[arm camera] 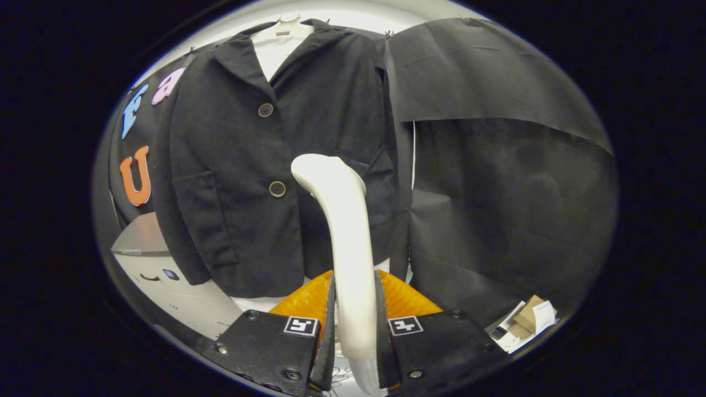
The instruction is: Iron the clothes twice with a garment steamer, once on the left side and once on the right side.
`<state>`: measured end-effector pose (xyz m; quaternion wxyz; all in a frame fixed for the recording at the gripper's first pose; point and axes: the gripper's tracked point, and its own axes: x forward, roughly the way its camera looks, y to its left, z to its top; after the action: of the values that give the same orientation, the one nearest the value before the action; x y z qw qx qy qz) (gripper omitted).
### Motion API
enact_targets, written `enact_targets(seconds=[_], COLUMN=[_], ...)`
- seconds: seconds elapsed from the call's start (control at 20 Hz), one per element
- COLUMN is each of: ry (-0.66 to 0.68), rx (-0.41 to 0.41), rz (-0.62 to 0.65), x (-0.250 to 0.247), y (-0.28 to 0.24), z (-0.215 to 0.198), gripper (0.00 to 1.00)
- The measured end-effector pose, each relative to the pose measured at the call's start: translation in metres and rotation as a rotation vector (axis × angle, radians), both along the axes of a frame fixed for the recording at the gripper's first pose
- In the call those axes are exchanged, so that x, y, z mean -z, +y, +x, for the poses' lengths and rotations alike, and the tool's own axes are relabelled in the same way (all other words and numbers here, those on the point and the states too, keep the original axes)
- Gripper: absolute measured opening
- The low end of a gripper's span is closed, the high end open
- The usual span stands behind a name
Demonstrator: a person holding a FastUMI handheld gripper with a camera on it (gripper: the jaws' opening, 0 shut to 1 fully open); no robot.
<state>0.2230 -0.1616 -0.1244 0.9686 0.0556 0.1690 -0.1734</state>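
Hand-held gripper clamps white steamer before black jacket; no legible branding.

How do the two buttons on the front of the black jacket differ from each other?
The upper button sits just below the collar opening of the black jacket; the lower button sits further down, level with the head of the white steamer. The upper button looks darker and duller, the lower one shows a lighter rim and looks slightly bigger here. Both are round, on the same front edge. The gripper has its jaws shut on the steamer.
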Motion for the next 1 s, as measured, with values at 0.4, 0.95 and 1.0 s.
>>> enact_targets(seconds=[0.4, 0.95, 1.0], ry=[0.077, 0.149, 0.149], rx=[0.017, -0.007, -0.007], rz=[0.043, 0.074, 0.074], x=[0.046, 0.09, 0.09], y=[-0.009, 0.003, 0.004], z=[-0.011, -0.031, -0.031], gripper=[0.34, 0.33, 0.33])
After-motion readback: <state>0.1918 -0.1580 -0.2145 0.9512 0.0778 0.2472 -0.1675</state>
